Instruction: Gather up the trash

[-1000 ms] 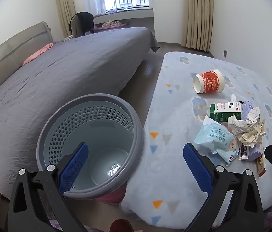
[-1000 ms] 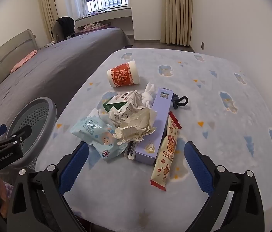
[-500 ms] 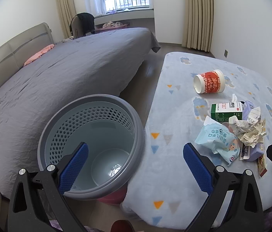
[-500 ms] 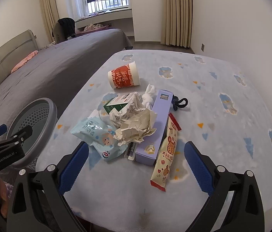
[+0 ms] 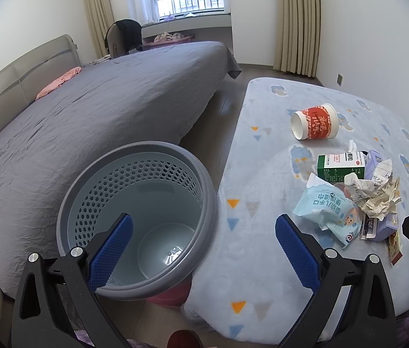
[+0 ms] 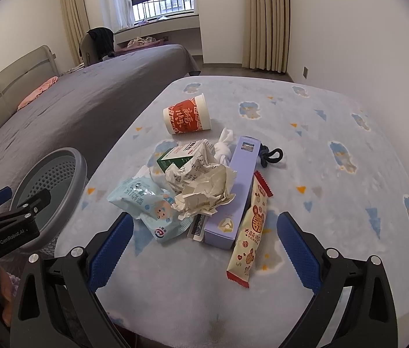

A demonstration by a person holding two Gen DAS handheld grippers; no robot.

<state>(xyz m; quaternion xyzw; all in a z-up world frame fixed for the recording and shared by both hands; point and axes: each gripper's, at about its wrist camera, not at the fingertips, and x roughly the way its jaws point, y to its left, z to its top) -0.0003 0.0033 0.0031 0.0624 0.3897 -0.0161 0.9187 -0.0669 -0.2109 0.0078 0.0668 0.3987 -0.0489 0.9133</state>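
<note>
Both grippers gape wide, empty: right gripper (image 6: 204,243) faces the crumpled paper (image 6: 204,191) heaped on the blanket (image 6: 335,191). Light, probably springy; pinch its bulk. Left gripper (image 5: 203,243) hovers over the basket (image 5: 204,185).

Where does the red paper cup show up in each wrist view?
Left wrist: red cup lies on its side at upper right, mouth facing left, beyond the green carton.
Right wrist: the cup lies above centre, behind the trash pile.
Shared landmark: the grey basket left of the blanket.
</note>
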